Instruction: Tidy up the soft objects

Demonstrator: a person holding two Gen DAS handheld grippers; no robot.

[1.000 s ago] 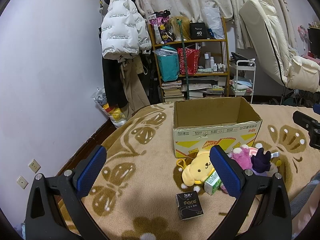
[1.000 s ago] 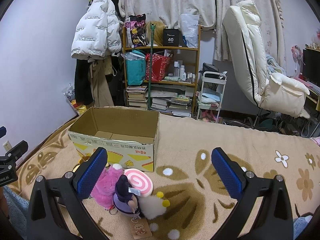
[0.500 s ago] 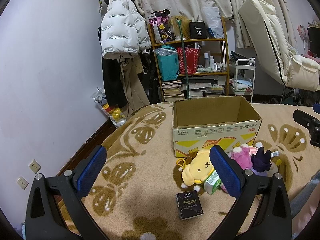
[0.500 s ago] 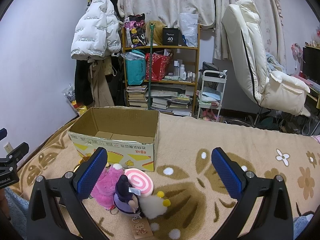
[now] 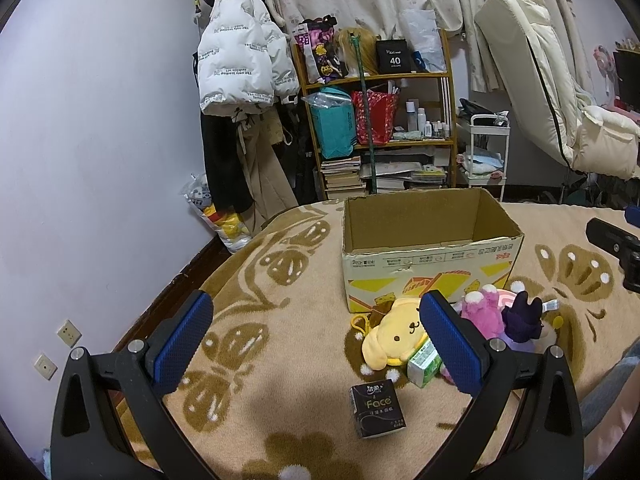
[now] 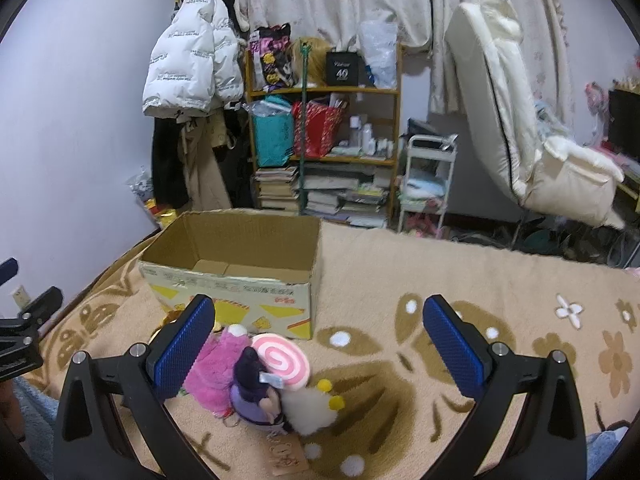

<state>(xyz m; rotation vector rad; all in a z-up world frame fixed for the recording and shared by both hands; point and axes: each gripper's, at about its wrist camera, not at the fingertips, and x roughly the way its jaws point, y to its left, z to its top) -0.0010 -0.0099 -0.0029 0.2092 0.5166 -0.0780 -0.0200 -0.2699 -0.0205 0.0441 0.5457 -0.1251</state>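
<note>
Here, both claws gape wide above a patterned blanket (image 5: 280, 312).
Left claw (image 5: 316, 338) and right claw (image 6: 318, 338) hold nothing; plush toys (image 6: 248, 376) lie beside the cardboard box (image 5: 428, 268).

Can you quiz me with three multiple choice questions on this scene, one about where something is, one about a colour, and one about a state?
1. Where does the yellow plush lie?
A. inside the box
B. on the blanket in front of the box
C. on the shelf

2. What colour is the tissue pack nearest the left gripper?
A. black
B. red
C. white

3. What state is the right gripper in?
A. shut on the pink plush
B. shut on nothing
C. open, holding nothing

Answers:
1. B: it rests on the blanket against the front wall of the box.
2. A: the pack marked Face is black.
3. C: its blue pads stand wide apart, with the pink plush lying free below them.
</note>
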